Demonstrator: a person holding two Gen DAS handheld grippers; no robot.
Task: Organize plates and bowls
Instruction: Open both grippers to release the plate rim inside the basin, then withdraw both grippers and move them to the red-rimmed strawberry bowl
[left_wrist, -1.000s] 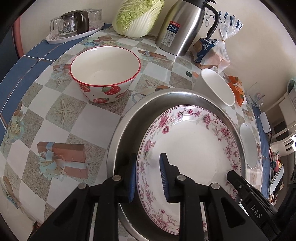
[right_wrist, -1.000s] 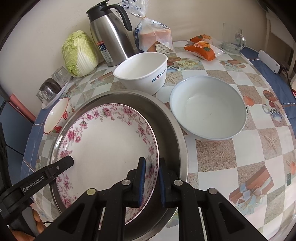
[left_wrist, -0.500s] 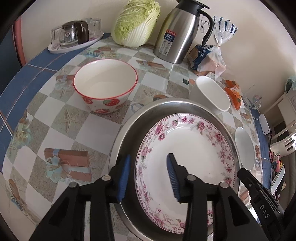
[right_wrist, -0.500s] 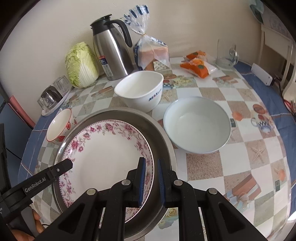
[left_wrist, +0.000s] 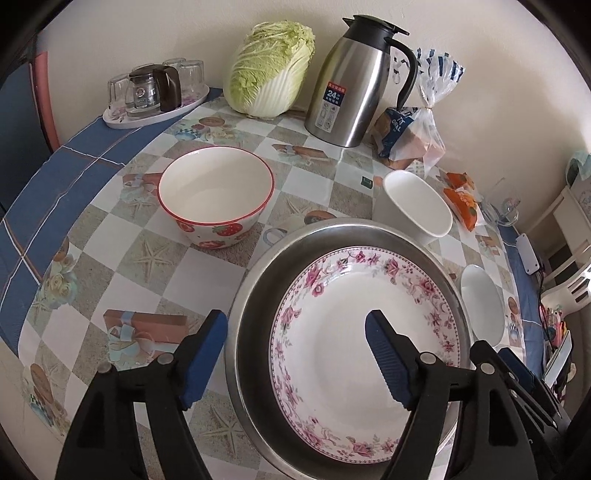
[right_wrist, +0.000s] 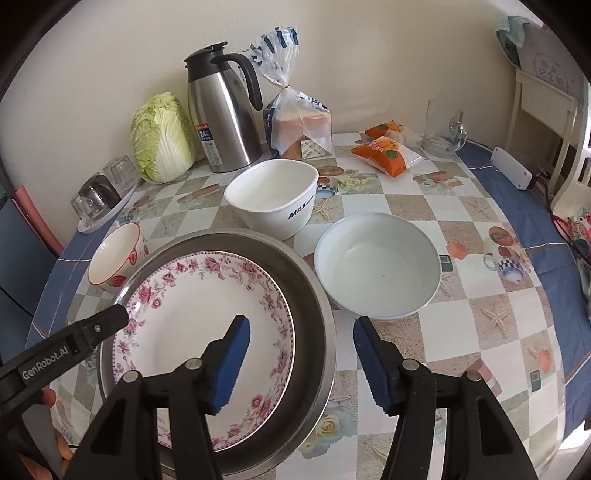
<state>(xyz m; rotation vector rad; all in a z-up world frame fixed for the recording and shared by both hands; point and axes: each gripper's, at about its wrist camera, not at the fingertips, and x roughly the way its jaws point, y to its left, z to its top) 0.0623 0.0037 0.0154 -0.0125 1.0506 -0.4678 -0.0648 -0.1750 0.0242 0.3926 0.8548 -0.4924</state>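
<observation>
In the left wrist view, the plate (left_wrist: 369, 332) is seen lying inside the steel basin (left_wrist: 251, 295), which stands on the table (left_wrist: 110, 258). The jaws of the left gripper (left_wrist: 295, 358) are opening; the near rims of basin and plate are seen between the pads, but nothing is pressed. A risk is judged here: if the gripper is swung sideways while low, the rim could be caught by a pad and the plate could be shifted or the basin dragged. The strawberry bowl (left_wrist: 216, 195) stands apart, beyond the basin.

In the right wrist view, the jaws of the right gripper (right_wrist: 301, 362) are also opening, astride the right rim of the basin (right_wrist: 317, 295) and plate (right_wrist: 203, 314) without gripping. The white bowl (right_wrist: 376, 266) is just beside the basin, so it could be knocked by the outer finger. The square bowl (right_wrist: 273, 206) stands behind.
</observation>
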